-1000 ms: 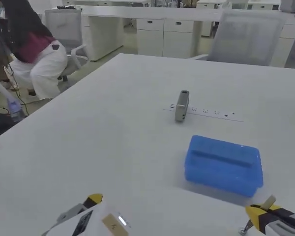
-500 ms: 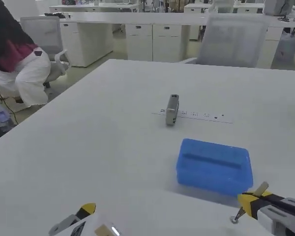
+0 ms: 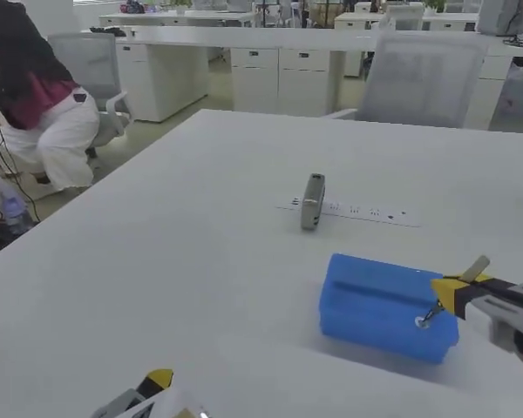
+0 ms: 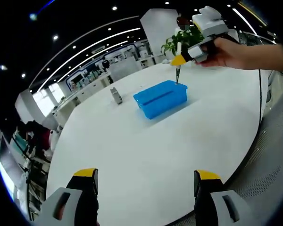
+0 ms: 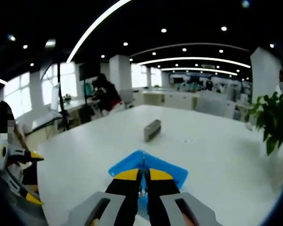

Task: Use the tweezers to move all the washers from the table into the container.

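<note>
Head view: the right tongs (image 3: 453, 294), at four o'clock, are clamped on the tweezers (image 3: 477, 268); a washer (image 3: 421, 323) hangs at their tip, seven o'clock of these tongs, over the blue container (image 3: 375, 292); the left tongs (image 4: 144, 175) stand apart above the counter (image 3: 200, 261).

Open office: white desks (image 3: 270, 39), grey mesh chairs (image 3: 418, 83), ceiling strip lights (image 5: 193, 60), potted plant (image 5: 273, 120).
</note>
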`<state>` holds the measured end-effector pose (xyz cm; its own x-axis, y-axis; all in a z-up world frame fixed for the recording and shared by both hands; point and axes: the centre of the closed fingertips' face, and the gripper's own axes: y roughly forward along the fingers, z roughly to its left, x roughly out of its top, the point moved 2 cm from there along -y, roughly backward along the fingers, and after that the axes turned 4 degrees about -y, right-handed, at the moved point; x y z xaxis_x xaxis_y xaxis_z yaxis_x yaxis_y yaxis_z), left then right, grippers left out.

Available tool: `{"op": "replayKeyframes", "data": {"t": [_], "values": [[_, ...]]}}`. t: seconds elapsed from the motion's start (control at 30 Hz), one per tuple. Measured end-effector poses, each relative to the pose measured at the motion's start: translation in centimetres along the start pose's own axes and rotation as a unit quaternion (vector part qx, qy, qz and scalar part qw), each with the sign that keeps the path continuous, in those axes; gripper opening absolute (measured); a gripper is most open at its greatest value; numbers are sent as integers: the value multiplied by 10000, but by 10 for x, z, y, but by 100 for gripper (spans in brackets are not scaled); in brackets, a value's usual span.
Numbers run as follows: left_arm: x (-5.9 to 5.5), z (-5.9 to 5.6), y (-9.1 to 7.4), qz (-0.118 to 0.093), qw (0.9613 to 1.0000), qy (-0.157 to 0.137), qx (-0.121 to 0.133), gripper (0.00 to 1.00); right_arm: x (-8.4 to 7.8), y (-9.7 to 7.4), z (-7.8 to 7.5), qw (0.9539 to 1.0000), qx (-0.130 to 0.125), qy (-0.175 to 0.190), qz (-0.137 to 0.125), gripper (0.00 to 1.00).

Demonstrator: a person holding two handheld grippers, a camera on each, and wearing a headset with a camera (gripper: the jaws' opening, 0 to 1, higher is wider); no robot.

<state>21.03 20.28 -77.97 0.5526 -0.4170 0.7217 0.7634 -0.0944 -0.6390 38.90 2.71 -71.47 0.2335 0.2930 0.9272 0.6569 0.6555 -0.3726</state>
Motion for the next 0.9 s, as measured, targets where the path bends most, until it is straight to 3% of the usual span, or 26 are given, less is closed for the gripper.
{"op": "replayKeyframes", "data": {"t": [0.23,0.43,0.9], "values": [[1,4,-1,-60,9999,-72,89,87,-23,28,-14,9996,-99,39,245,2],[2,4,-1,-61,9999,-95,63,86,-41,47,-13,9988,-71,-69,476,2],[1,3,0,-19,9999,-113,54,86,-57,58,-18,9978,-92,-93,644,2]]}}
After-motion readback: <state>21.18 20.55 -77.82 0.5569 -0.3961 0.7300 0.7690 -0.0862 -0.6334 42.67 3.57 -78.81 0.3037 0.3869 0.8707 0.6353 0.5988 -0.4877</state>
